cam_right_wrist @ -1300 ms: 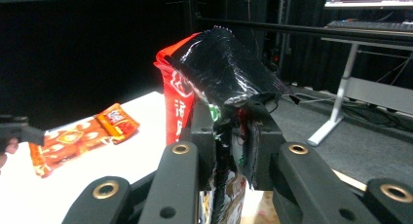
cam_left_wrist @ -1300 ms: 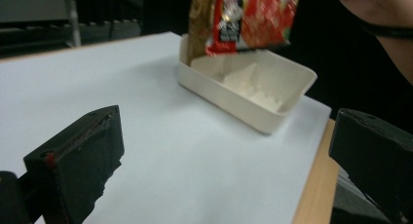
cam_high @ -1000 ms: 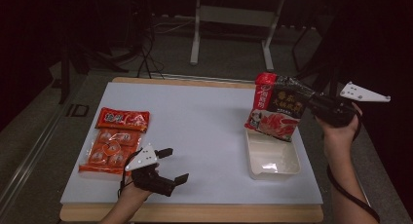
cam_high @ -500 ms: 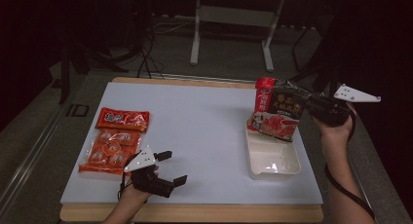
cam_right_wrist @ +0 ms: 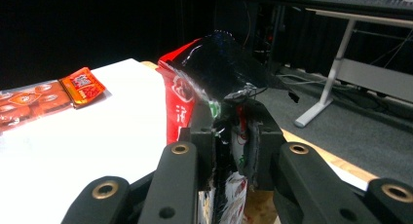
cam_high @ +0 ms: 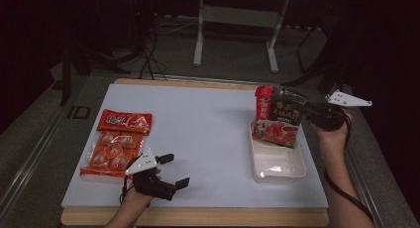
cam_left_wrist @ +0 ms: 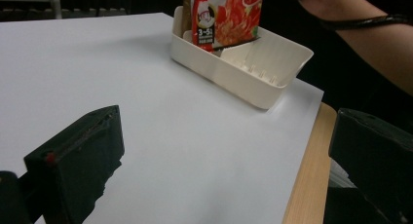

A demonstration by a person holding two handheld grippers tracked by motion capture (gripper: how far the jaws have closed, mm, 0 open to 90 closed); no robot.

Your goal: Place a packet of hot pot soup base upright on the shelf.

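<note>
My right gripper is shut on a red and black food packet, pinching its dark edge between both jaws. The packet hangs upright with its lower end inside the far end of a cream plastic tray at the table's right. In the left gripper view the packet stands in the tray. My left gripper rests near the front edge, open, its jaws wide apart with nothing between them. An orange snack bag lies left of it.
The white tabletop has a wooden rim along its front edge. The orange bag lies far across the sheet in the right gripper view. Grey desk legs and cables stand on the floor behind the table.
My right gripper has come down with the packet, whose lower end now sits in the tray. The left gripper has stayed put.
</note>
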